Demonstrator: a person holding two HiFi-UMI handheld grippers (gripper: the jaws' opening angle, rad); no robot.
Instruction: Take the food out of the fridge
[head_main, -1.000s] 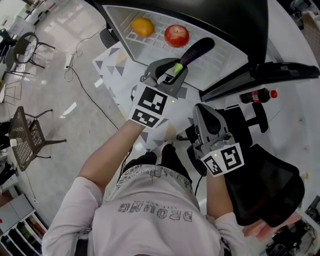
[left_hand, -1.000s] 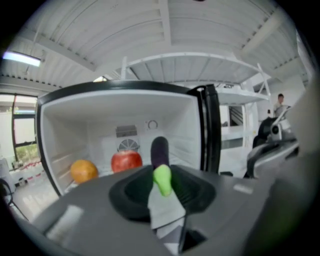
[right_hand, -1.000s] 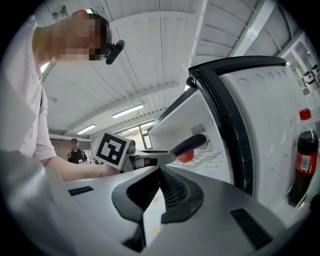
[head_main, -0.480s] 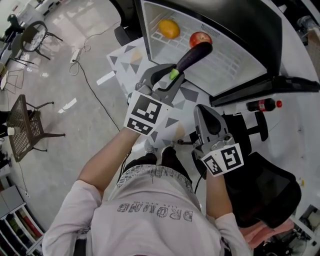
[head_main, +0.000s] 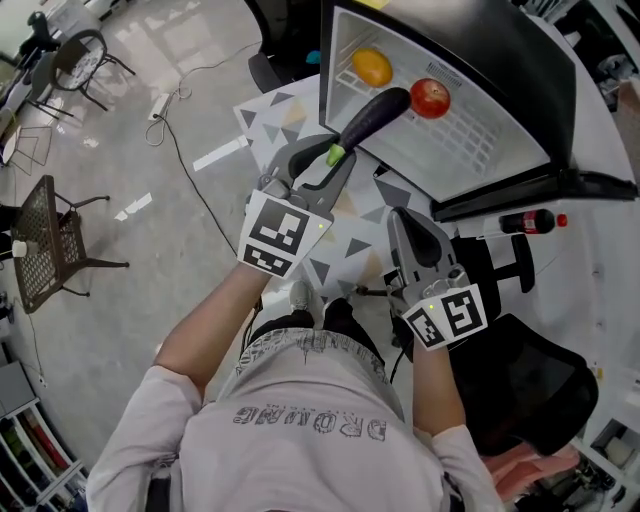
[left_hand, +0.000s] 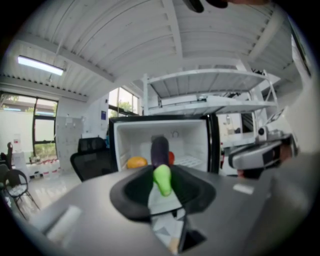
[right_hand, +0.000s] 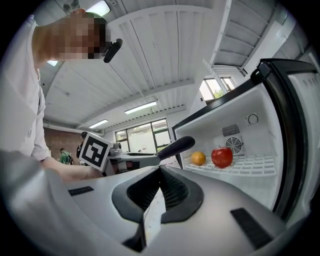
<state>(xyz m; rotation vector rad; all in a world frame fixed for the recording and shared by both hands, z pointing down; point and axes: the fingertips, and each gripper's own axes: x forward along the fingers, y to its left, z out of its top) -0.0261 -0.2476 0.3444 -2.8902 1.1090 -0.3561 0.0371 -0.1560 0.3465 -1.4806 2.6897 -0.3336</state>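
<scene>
A purple eggplant (head_main: 372, 112) with a green stem end is clamped in my left gripper (head_main: 335, 160), and its far end sticks out toward the open fridge (head_main: 470, 135). In the left gripper view the eggplant (left_hand: 160, 150) stands up between the jaws of the left gripper (left_hand: 161, 187). An orange (head_main: 372, 67) and a red apple (head_main: 430, 97) lie on the white wire shelf inside. My right gripper (head_main: 403, 220) hovers low and to the right, outside the fridge, its jaws together with nothing in them. From the right gripper view the orange (right_hand: 198, 158) and apple (right_hand: 222, 156) sit side by side.
The fridge door (head_main: 560, 185) hangs open to the right, with a cola bottle (head_main: 528, 221) in it. A black office chair (head_main: 530, 380) stands at the lower right. A patterned mat (head_main: 350, 240) covers the floor before the fridge. A metal chair (head_main: 45, 255) and a cable (head_main: 180, 150) are on the left.
My left gripper has drawn the eggplant back from over the shelf, out toward the fridge's front edge. The right gripper has moved back with it. Orange and apple have stayed on the shelf.
</scene>
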